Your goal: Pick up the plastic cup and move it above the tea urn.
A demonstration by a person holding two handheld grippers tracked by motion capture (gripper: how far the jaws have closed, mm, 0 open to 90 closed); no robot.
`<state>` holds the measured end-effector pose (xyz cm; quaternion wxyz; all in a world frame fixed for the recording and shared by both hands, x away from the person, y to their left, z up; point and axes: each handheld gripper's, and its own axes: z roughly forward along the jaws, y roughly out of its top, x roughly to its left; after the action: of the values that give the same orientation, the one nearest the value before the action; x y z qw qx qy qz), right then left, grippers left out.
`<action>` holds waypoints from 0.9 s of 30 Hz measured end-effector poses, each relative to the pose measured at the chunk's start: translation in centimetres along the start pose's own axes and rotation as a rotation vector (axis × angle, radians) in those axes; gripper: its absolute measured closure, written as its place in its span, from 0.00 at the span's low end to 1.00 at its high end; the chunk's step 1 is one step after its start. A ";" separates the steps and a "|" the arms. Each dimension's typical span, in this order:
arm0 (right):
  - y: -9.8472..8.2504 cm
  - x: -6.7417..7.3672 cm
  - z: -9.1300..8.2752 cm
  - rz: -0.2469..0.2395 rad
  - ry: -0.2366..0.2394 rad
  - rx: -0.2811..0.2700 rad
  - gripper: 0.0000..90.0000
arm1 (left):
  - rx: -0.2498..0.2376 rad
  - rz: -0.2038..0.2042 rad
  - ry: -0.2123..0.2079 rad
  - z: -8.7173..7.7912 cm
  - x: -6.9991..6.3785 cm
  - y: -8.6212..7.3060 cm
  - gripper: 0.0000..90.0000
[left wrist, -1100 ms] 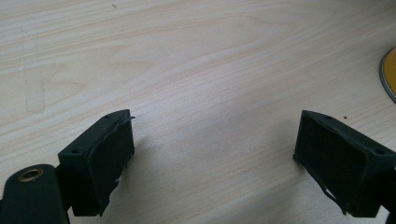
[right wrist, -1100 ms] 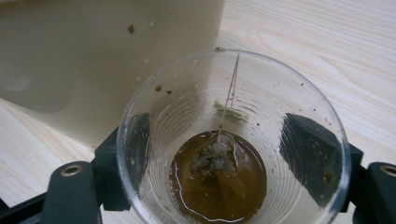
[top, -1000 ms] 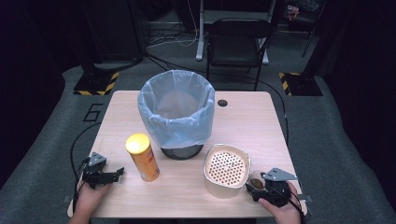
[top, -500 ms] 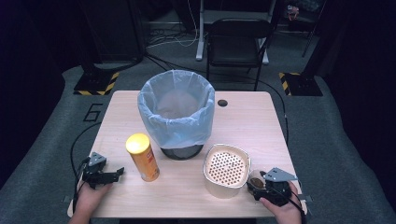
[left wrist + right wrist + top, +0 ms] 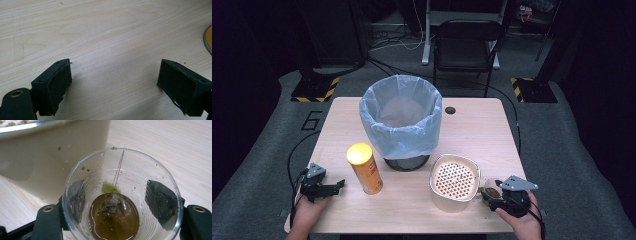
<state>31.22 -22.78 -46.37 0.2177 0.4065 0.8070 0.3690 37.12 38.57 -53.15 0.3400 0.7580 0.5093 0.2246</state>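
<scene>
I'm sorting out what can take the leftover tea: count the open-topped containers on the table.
3: the bag-lined bin at the table's middle, the cream strainer tub in front of it, and the clear cup with tea beside the tub, between the right tongs.

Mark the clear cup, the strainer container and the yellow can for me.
clear cup point(image 5: 120, 195), right gripper view, on its inner wall.
strainer container point(image 5: 435, 192), high view, on its cream outer wall.
yellow can point(image 5: 359, 153), high view, on its lid.

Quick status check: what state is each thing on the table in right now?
Plastic cup: upright, holds brown liquid and a tea bag, right gripper jaws just closing around it.
Left gripper: open, empty.
Strainer container: upright, beside the cup.
Yellow-lidded can: upright, lid on.
Bin: upright, bag-lined.
</scene>
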 end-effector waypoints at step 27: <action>9.3 -5.1 -1.2 -0.179 0.014 0.010 0.37 | 0.000 0.003 0.001 0.0 0.0 0.0 0.13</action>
<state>38.01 -23.74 -38.19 0.2420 0.3313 0.8433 0.3471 37.10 38.55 -53.15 0.3393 0.7585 0.5085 0.2256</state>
